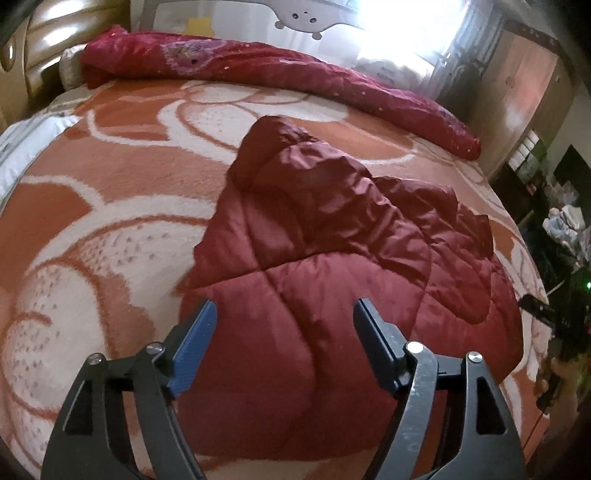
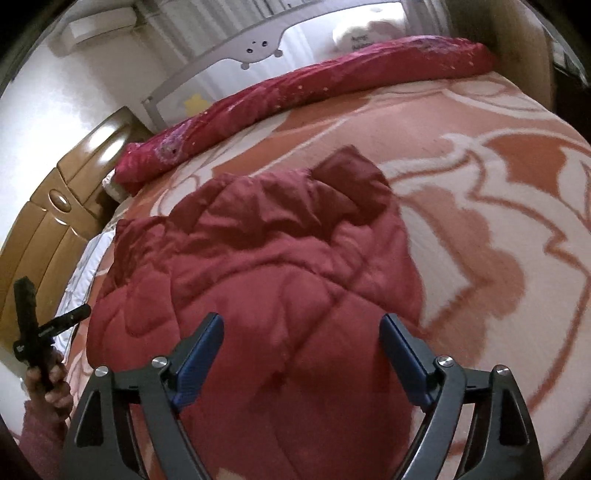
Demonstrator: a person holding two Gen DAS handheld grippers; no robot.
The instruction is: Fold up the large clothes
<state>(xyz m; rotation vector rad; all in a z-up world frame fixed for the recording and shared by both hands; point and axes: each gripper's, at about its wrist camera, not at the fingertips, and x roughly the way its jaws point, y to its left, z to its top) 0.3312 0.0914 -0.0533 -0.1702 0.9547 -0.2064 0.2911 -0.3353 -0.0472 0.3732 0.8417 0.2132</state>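
Both grippers, left gripper (image 1: pixel 284 347) and right gripper (image 2: pixel 301 360), hang spread wide over the red quilted jacket (image 1: pixel 332 266), gripping nothing. It lies bunched mid-frame on the orange floral blanket (image 1: pixel 110 184). Further back there's a rolled crimson quilt (image 1: pixel 258 62), and a white pillow (image 2: pixel 364 35) with writing too blurry to read.

Jacket (image 1: pixel 332 258) on bed (image 1: pixel 110 177), centre; rolled quilt (image 1: pixel 258 70) behind at 12 o'clock; wardrobe (image 1: pixel 528 96) at 2 o'clock.

Bare blanket (image 1: pixel 110 177) around jacket (image 1: pixel 332 258)
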